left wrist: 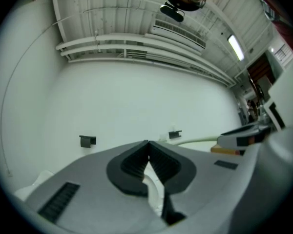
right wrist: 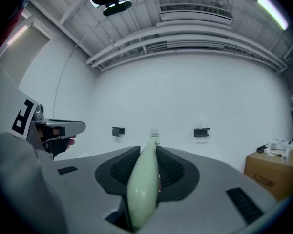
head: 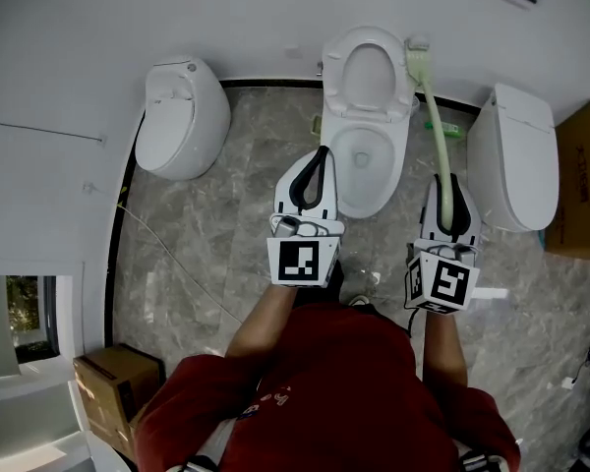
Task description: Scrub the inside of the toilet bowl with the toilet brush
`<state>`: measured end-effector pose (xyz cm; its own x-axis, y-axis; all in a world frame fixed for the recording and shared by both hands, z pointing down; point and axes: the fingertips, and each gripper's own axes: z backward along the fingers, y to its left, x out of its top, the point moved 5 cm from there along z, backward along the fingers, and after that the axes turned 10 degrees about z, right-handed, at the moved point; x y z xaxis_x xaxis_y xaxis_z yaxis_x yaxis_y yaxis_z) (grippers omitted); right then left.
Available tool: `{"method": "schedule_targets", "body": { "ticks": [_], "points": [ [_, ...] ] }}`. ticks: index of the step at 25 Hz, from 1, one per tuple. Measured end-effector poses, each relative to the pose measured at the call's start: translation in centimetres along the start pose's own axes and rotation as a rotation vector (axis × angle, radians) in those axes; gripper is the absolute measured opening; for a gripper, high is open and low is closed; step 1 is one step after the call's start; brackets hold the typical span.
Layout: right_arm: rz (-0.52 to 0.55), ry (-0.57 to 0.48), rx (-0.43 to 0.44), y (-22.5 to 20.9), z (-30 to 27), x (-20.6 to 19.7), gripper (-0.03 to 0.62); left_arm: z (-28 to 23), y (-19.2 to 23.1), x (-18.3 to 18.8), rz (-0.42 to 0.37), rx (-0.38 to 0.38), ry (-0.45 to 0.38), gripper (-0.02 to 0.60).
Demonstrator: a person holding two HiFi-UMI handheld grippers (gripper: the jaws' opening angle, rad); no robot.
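A white toilet [head: 370,155] stands open against the far wall, its lid up and the bowl [head: 364,153] bare. My right gripper [head: 449,193] is shut on the pale green handle of the toilet brush [head: 435,116], to the right of the bowl. The brush head [head: 417,57] is raised beside the lid, above the rim. In the right gripper view the handle [right wrist: 142,184] runs out between the pads toward the wall. My left gripper [head: 319,161] hovers over the bowl's front left rim, jaws shut with nothing in them [left wrist: 147,152].
A second white toilet [head: 182,116] stands at the left and a third [head: 513,155] at the right. Cardboard boxes sit at the far right [head: 582,180] and the near left [head: 118,382]. A thin cable [head: 167,259] lies across the marble floor.
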<state>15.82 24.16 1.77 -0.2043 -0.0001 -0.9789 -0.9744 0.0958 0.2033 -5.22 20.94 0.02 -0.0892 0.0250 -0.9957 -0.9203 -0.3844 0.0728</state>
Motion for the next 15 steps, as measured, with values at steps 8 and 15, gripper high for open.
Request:
{"method": "schedule_targets", "body": {
  "ticks": [8,15],
  "points": [
    [0.007,0.017,-0.002,2.9,-9.4,0.8,0.098,-7.4,6.8,-0.6,0.006,-0.022,0.026,0.000],
    [0.006,0.064,0.002,5.6,-15.2,0.1,0.098,-12.5,11.7,-2.0,0.042,-0.059,0.058,0.000]
  ]
}}
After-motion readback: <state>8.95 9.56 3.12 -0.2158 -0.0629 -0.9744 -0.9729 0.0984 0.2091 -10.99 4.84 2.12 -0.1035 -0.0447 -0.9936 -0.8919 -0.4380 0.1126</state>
